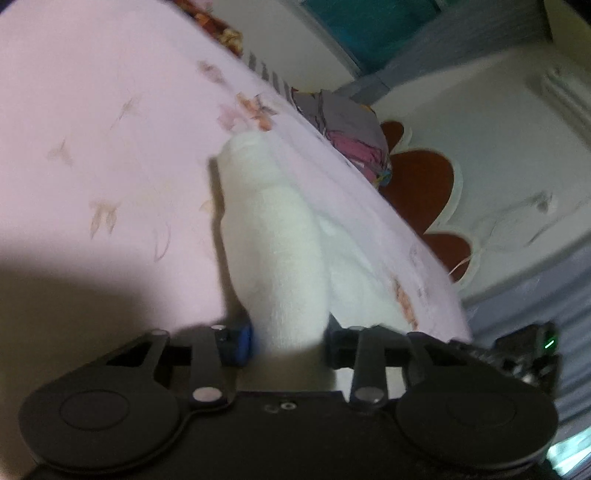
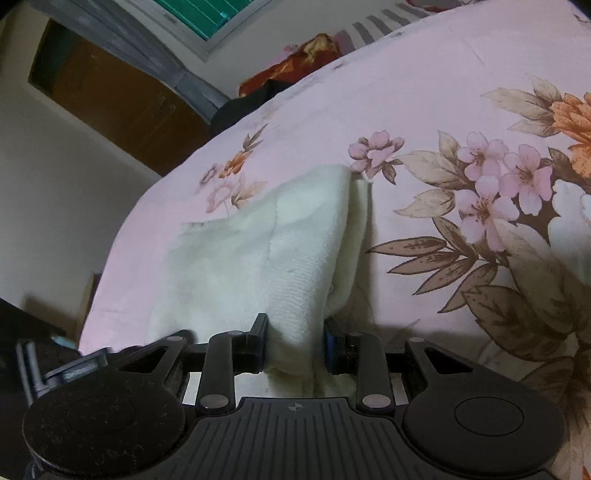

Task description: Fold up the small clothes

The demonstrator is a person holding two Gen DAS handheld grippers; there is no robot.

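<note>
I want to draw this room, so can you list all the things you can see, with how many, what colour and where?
white cloth: one, cream-white, on the bed, pinched by both grippers
bedsheet: one, pink with flowers, covering the bed
folded clothes: one small pile, grey and pink, at the bed's edge
red patterned fabric: one, red and orange, far end of the bed
window: one, teal, on the wall
left gripper: black, closed on the cloth
right gripper: black, closed on the cloth

A bed with a pink floral sheet [image 2: 424, 110] stands near a pale wall [image 2: 55, 177], a brown door [image 2: 122, 107] and a window [image 2: 214, 14].
</note>
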